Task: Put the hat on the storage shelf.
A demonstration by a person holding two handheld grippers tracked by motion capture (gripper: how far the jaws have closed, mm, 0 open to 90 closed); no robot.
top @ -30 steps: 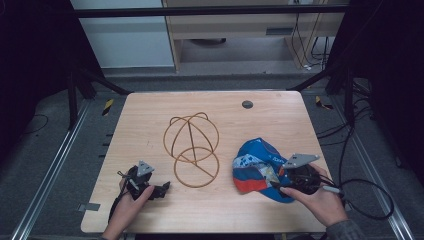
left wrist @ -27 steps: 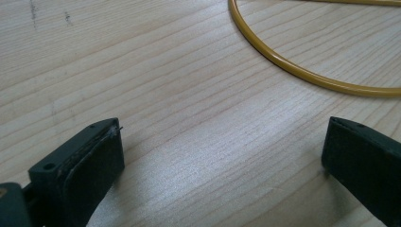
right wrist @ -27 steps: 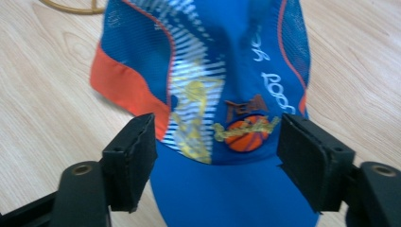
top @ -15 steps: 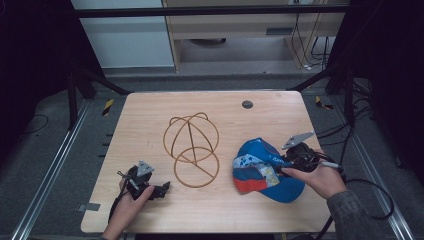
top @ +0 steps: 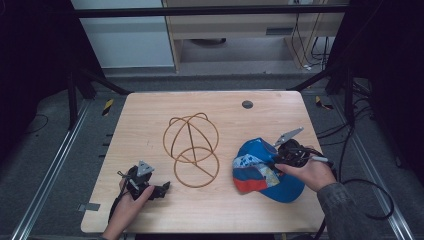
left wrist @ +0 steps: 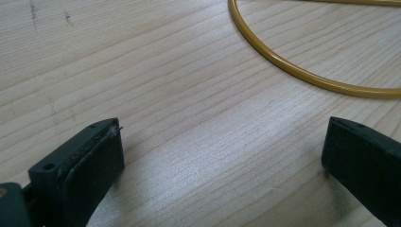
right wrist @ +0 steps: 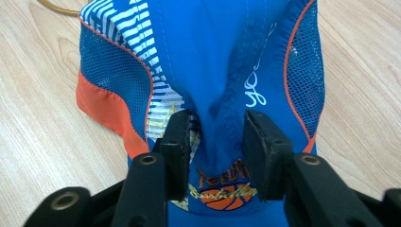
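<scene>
A blue cap (top: 260, 170) with orange and striped panels lies on the wooden table (top: 150, 115) at the right. My right gripper (top: 275, 162) reaches onto its crown from the right. Its jaws have just been closing, and in the right gripper view a bunched fold of the cap (right wrist: 227, 56) sits pinched between the pads of the right gripper (right wrist: 217, 137). A yellow wire frame (top: 192, 145) of joined hoops stands mid-table. My left gripper (top: 162, 190) rests open on the wood at the front left, its left gripper (left wrist: 222, 151) jaws wide with bare wood between, the wire frame's ring (left wrist: 293, 71) just beyond.
A small dark round disc (top: 247, 104) sits near the table's far edge. Metal rails and cables run along the floor on both sides of the table. A cable trails off the right gripper over the table's right edge.
The right hand has moved away from the front edge along the cap's right side and its jaws have narrowed onto the crown. The left hand has stayed put.
</scene>
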